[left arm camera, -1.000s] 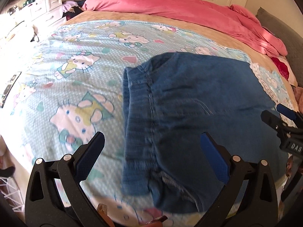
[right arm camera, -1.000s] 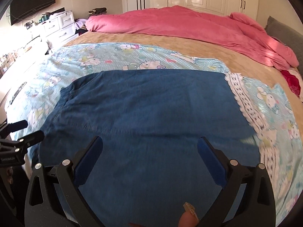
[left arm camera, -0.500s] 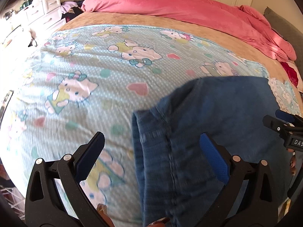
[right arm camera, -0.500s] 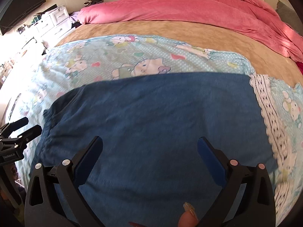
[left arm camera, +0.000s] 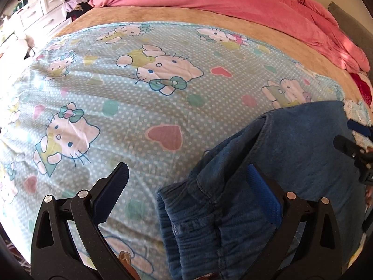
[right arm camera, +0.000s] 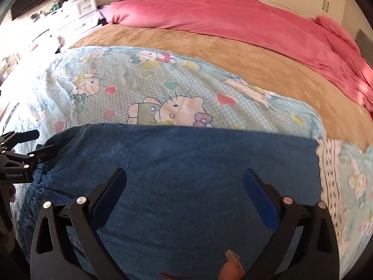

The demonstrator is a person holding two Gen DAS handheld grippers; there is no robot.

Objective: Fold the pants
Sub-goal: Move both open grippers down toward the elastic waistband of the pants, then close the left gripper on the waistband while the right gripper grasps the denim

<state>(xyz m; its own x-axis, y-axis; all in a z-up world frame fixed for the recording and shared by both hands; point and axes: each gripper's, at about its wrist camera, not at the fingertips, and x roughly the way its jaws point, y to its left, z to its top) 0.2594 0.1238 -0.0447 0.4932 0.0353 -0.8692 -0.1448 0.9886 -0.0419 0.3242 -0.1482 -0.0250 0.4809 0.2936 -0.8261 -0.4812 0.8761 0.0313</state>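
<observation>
**Blue pants lie folded on the cartoon-cat sheet, both tongs gaping**

The blue denim pants [right arm camera: 186,175] lie flat on the near part of the bed, spread over a light blue sheet [left arm camera: 116,88] printed with cartoon cats and hearts. Their gathered waistband [left arm camera: 193,228] is at the left end, bunched a little. The far edge of the cloth runs straight across the sheet.

The left tongs [left arm camera: 186,193] hover over the waistband end with jaws wide apart, nothing between the blue pads; the right-hand pad sits above the denim, the other over bare sheet. The right tongs [right arm camera: 185,193] hang above the middle of the pants, equally wide and empty. A fingertip [right arm camera: 230,268] shows at the bottom edge of that view.

Beyond the sheet a tan bedcover [right arm camera: 233,53] stretches to a heaped pink duvet [right arm camera: 233,16]. White drawers [left arm camera: 46,11] stand to the left.
</observation>
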